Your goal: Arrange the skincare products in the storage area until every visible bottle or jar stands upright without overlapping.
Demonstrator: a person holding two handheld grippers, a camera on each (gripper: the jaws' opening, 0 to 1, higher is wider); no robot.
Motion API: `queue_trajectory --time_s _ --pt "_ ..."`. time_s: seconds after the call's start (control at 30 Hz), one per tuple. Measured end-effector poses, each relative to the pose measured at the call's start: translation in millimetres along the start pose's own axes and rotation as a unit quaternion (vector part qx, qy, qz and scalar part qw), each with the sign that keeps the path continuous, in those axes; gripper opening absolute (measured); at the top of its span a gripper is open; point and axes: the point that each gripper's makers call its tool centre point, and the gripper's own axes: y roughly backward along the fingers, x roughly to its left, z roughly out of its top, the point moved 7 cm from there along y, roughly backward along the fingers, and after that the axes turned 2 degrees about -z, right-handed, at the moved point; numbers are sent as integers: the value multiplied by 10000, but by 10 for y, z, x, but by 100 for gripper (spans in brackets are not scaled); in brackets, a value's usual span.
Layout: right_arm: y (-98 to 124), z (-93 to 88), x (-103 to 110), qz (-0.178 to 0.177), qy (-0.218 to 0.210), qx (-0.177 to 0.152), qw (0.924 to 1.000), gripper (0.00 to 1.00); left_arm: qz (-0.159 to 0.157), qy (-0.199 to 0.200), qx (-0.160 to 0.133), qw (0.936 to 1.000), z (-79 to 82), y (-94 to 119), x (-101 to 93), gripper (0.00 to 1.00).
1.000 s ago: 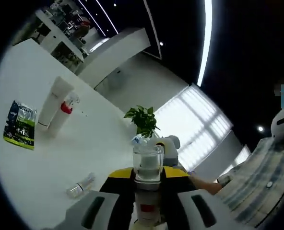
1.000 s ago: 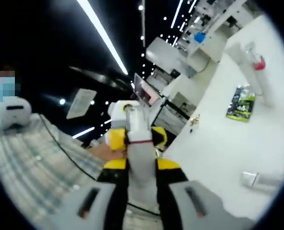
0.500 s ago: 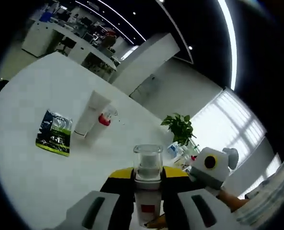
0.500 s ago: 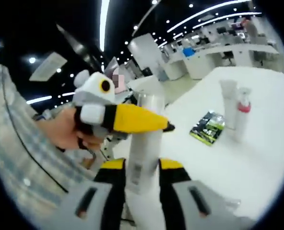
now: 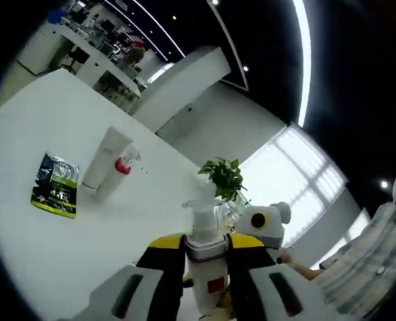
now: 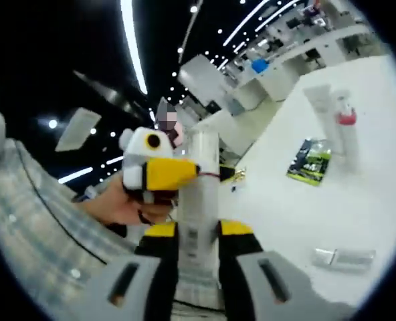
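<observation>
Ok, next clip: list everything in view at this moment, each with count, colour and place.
Table: one, white, under everything.
Sachet: one, green and dark, flat on the table.
Tube: one, white, lying beside the sachet.
Pump bottle: one, white with a red collar, lying against the tube.
Small clear bottle: one, lying on the table at lower right of the right gripper view.
Potted plant: one, green, at the table's far edge.
White bottle: one, red label, in the left claw.
Pale tube: one, in the right claw.
Person's hand: one, holding the left claw's handle.
</observation>
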Motion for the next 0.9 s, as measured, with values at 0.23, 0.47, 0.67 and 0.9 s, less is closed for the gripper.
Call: queue_trajectory --time_s 0.23,0.47,0.67,0.9 --pt "120 48 232 1458 -899 -248 9849 19 -1115 103 -74 9937 36 -1 -266 26" --pt "97 58 276 1377 -656 -415 9874 20 -1160 170 -261 9928 36 10 -293 24" --pt "20 77 176 481 130 -412 9979 19 -405 -235 -396 9981 82 106 -163 22" --pt "-102 72 194 197 396 -221 9988 19 -102 -560 -487 9972 116 154 -186 22"
